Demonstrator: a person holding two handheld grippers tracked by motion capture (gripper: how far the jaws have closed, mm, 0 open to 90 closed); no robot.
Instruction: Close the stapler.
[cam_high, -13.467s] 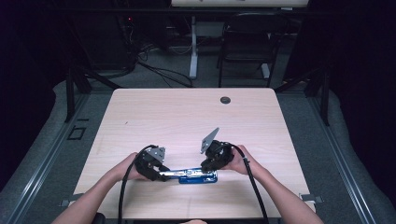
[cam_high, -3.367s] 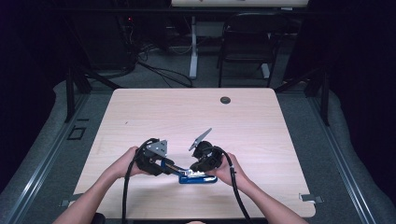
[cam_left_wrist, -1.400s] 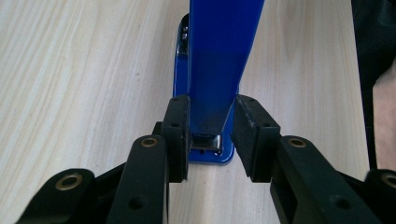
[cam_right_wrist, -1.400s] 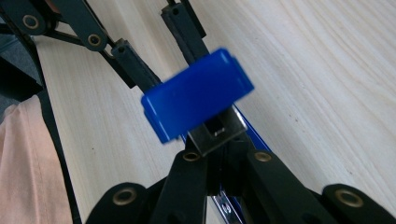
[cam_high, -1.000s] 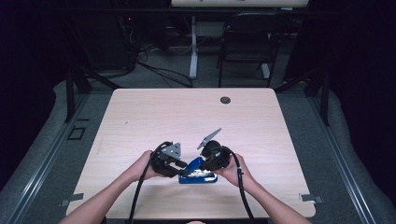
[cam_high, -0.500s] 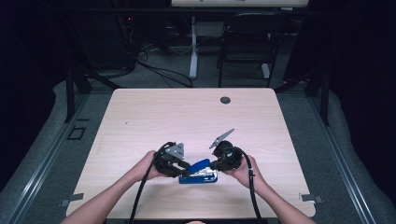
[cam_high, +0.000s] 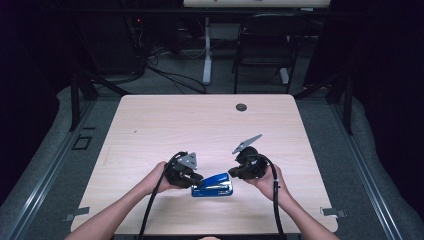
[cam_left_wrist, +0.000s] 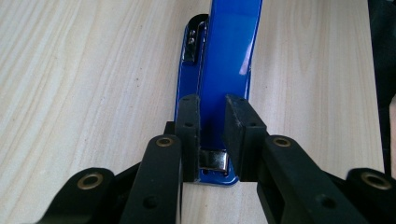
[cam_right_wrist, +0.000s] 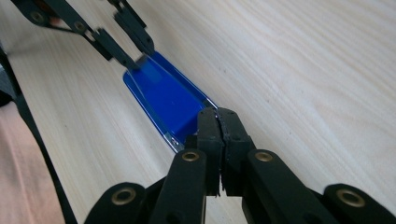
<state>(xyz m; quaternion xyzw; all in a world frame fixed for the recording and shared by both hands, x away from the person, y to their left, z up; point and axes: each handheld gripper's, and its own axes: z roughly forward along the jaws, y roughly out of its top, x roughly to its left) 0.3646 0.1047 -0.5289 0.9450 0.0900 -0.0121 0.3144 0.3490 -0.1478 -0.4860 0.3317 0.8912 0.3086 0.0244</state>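
Observation:
A blue stapler (cam_high: 214, 185) lies near the front edge of the wooden table (cam_high: 200, 125), between the two hands. My left gripper (cam_high: 198, 180) holds its left end. In the left gripper view the pads (cam_left_wrist: 189, 116) press on both sides of the stapler's blue arm (cam_left_wrist: 229, 46), just past a metal tab. These jaws have just been closing on it. My right gripper (cam_high: 231, 173) is at the stapler's right end. In the right gripper view its jaws (cam_right_wrist: 218, 114) are pressed together, with the tips at the near end of the stapler (cam_right_wrist: 166, 95). The left gripper (cam_right_wrist: 138, 56) shows at the far end.
A round black grommet (cam_high: 241, 107) sits in the table near its far edge. A dark chair (cam_high: 260, 45) and floor cables lie beyond the table. A cable trails from each gripper toward the front edge.
My right hand has drawn away to the right and slightly up, widening the gap between the hands. The left hand has stayed at the stapler's left end.

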